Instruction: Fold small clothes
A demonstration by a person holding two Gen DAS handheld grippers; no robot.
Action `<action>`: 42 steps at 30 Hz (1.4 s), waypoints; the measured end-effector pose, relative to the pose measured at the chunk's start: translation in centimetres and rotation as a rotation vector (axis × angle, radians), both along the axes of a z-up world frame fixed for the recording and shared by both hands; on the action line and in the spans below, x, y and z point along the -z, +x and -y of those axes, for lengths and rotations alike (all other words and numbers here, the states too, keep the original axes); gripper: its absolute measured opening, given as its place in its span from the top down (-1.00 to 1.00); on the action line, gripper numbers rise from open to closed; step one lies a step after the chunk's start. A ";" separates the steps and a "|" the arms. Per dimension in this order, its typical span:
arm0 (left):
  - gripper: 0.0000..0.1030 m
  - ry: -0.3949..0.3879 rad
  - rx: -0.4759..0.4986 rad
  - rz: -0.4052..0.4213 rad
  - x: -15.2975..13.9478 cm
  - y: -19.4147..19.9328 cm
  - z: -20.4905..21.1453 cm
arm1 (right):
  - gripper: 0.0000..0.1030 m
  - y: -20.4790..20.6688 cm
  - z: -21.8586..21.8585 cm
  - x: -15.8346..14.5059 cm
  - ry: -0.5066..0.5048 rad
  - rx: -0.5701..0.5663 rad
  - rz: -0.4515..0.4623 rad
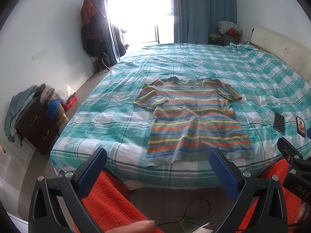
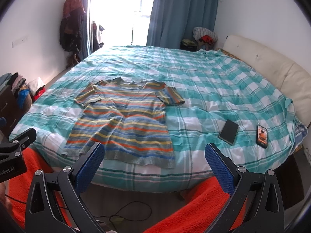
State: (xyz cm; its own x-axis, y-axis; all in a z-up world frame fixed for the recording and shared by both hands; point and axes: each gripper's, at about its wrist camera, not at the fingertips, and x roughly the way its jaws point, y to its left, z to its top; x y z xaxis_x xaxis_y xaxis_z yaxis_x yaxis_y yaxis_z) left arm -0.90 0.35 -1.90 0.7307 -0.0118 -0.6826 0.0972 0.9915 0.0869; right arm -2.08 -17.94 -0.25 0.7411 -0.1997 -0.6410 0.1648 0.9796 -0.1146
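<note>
A small striped knit T-shirt (image 1: 192,116) in blue, orange and yellow lies flat and spread out on the bed, collar away from me, hem near the bed's front edge; it also shows in the right wrist view (image 2: 124,120). My left gripper (image 1: 158,153) is open and empty, held short of the bed edge, just before the shirt's hem. My right gripper (image 2: 154,148) is open and empty, in front of the bed, to the right of the shirt's hem. The right gripper's body shows at the right edge of the left wrist view (image 1: 293,159).
The bed has a teal and white checked sheet (image 2: 213,89). Two phones lie on it to the right of the shirt: a dark one (image 2: 228,131) and one with a lit screen (image 2: 262,136). A dresser piled with clothes (image 1: 35,120) stands left. Orange cloth (image 1: 108,200) lies below the grippers.
</note>
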 end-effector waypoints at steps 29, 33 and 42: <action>-1.00 -0.003 -0.045 0.010 0.1 0.7 -0.2 | -1.00 0.0 0.8 -0.6 -0.009 0.021 0.003; -1.00 -0.027 -0.044 -0.008 0.4 0.9 -0.5 | -1.00 0.0 0.8 -0.6 -0.009 0.021 0.003; -1.00 0.030 -0.016 -0.003 1.0 0.6 0.1 | -1.00 -0.1 0.9 -0.6 -0.011 0.019 0.003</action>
State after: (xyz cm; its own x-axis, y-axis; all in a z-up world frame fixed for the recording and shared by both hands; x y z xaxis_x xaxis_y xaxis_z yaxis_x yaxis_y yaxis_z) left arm -0.26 0.22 -2.87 0.7288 0.0202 -0.6844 0.0817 0.9899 0.1162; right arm -2.14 -18.85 0.34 0.7390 -0.2206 -0.6365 0.1839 0.9750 -0.1245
